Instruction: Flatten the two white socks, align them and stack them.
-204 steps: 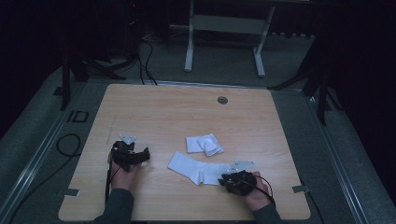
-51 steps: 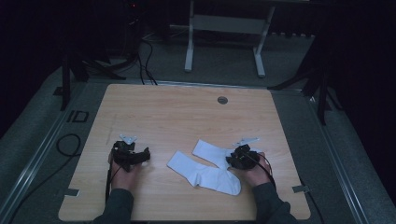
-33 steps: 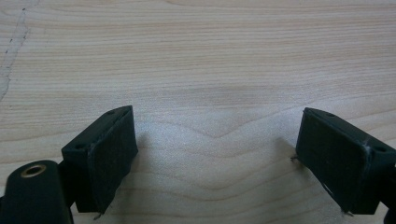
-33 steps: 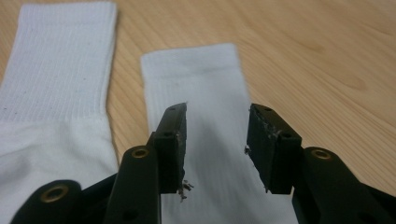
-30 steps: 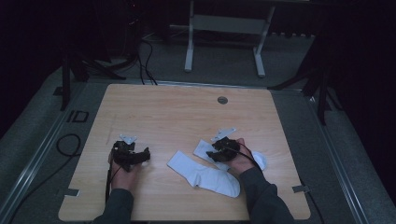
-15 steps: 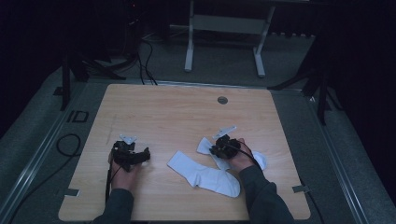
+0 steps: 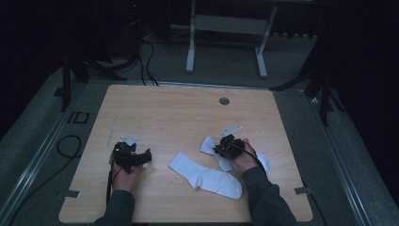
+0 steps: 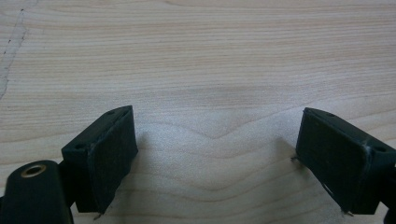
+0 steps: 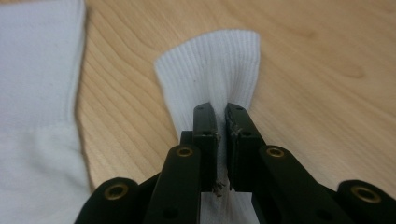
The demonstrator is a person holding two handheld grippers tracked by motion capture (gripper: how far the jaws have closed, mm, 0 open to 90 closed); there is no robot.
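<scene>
Two socks (image 7: pixel 207 175) (image 7: pixel 214 148) lie side by side on the table (image 7: pixel 188 113).

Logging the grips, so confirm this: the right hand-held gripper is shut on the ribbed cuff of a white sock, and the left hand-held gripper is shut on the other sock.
Not quite. The left hand-held gripper is open over bare table, as the left gripper view shows. The rest holds: the right hand-held gripper is shut on the ribbed cuff of a white sock, its jaws having just closed, and the other sock lies loose.
</scene>
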